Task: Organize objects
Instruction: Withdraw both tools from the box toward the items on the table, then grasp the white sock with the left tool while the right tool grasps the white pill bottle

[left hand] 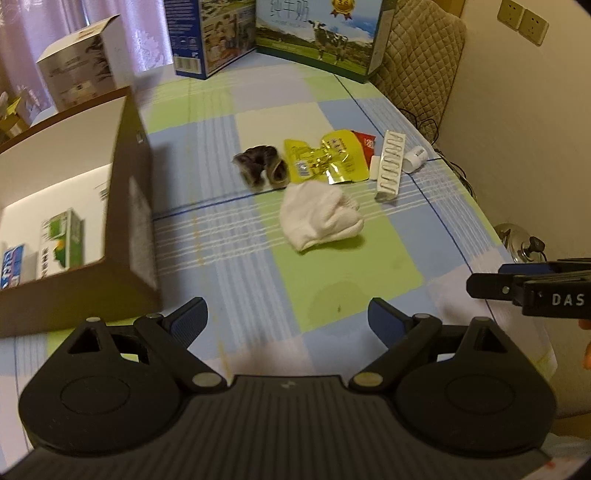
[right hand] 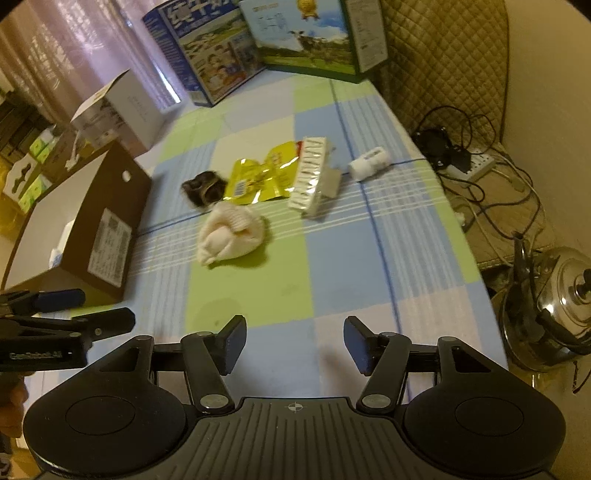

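left wrist view shows the left gripper [left hand: 287,317] with fingers spread wide and nothing between them, above the checked tablecloth [left hand: 354,273]. a white sock [left hand: 319,216], dark scrunchie [left hand: 263,167], yellow packet [left hand: 328,157] and white strip [left hand: 389,166] lie mid-table, right of the open cardboard box [left hand: 122,206]. the right gripper [right hand: 294,343] is also wide apart, holding nothing.

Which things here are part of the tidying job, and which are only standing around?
Job:
white cloth
dark scrunchie
yellow wrapper
white strip pack
small white bottle
open cardboard box
left claw and right claw, both open

Standing around:
milk cartons
kettle
power strip
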The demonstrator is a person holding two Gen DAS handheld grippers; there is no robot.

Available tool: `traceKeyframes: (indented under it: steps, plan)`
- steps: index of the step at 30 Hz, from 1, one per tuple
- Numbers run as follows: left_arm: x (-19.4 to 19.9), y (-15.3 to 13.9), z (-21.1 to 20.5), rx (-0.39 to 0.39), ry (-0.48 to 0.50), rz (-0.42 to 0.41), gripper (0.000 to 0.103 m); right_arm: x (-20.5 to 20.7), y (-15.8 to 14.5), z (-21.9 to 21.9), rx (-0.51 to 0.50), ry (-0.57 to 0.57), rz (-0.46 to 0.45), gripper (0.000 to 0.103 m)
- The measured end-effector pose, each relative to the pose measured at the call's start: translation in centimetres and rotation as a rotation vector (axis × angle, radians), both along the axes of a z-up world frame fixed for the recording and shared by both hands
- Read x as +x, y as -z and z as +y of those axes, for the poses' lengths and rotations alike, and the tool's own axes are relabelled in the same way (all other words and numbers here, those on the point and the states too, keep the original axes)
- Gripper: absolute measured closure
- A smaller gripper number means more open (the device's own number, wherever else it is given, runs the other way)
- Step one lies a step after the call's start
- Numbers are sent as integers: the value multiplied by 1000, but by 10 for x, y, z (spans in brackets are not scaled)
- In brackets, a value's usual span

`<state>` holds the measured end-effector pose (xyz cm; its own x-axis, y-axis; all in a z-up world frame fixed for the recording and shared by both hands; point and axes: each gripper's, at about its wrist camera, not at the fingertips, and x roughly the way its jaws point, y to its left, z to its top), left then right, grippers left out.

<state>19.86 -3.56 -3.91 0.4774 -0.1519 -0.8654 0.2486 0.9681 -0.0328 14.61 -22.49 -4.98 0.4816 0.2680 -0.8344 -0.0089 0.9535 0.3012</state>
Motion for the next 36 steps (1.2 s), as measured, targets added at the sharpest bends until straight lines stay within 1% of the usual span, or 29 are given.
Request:
traceKeyframes:
  steps: [8, 10, 13, 16, 19, 22, 27, 29, 30, 32, 33, 34, 36]
  plan:
    - [33, 23, -30, -14, 13, -14, 11, 20, 8, -41, 49, 83, 3, 42]
    - [42, 28, -36, -18, 9, -12, 11, 23, 9, -53, 59, 115, -28, 40]
    - [58, 35, -43, -13, -5, -26, 11, 29, 9, -67, 76, 182, -81, 34]
    - [73, 41, -49, -4, -17, -44, 11, 41, 10, -80, 75, 192, -102, 30]
    - [88, 47, -52, -13, -35, -45, 11, 51, 10, -85, 23, 165, -134, 29]
    - [101, 55, -54, -23, -50, -34, 11, 63, 12, -88, -21, 121, -145, 29]
    - [118, 72, -58, -10, -63, -4, 13, 78, 19, -93, -21, 60, -146, 29]
    - [120, 75, -56, -27, -67, 7, 13, 85, 21, -93, -29, 18, -153, 29]
    - [121, 77, -55, -37, -73, 13, 14, 88, 22, -92, -34, -4, -157, 29]
    - [121, 81, -55, -55, -70, 23, 25, 95, 24, -90, -40, -48, -166, 29]
    - [121, 82, -56, -62, -65, 27, 28, 99, 26, -89, -42, -68, -169, 29]
    - [119, 83, -58, -62, -63, 25, 29, 103, 27, -89, -46, -86, -174, 29]
    - [114, 83, -61, -40, -44, -4, 38, 109, 29, -86, -55, -130, -190, 29]
